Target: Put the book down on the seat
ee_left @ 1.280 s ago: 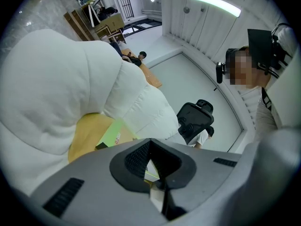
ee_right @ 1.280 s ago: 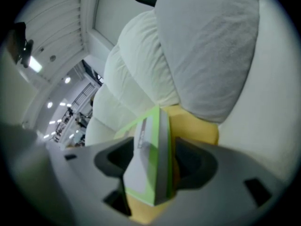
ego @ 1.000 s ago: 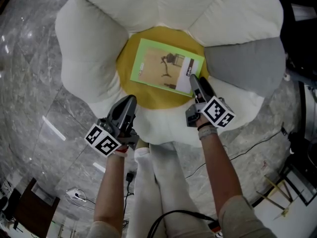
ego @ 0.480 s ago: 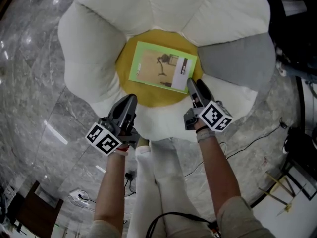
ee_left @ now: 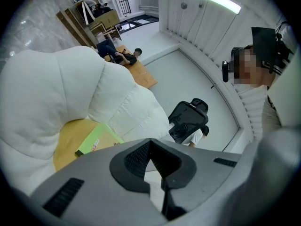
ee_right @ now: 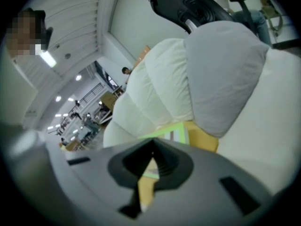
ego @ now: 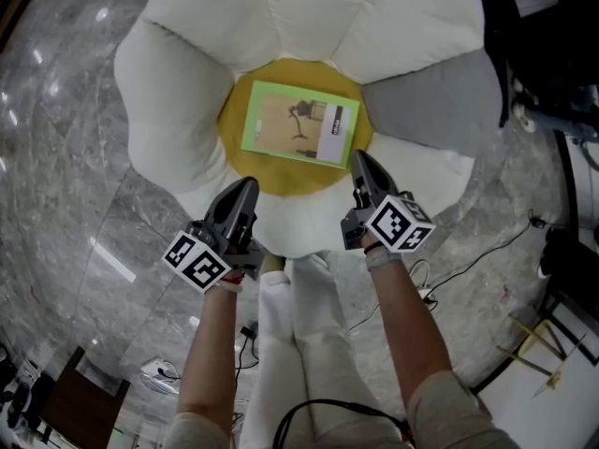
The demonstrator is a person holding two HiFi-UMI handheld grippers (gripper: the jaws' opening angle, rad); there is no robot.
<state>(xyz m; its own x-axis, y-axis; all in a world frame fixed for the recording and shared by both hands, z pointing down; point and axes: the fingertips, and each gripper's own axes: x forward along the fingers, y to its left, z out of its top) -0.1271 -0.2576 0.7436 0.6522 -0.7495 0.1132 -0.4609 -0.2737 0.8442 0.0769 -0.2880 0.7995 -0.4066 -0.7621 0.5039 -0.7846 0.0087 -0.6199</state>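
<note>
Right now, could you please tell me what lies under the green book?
The green book lies flat on the seat's yellow centre cushion, which shows all around it; whatever is directly beneath is covered.

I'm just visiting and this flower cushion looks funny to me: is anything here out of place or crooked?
Nothing is spilled or damaged. The green book lies flat on the seat's yellow centre. The only oddity is one grey petal among the white petals.

Bright, even indoor light; fisheye-warped edges; right gripper view blurred.
</note>
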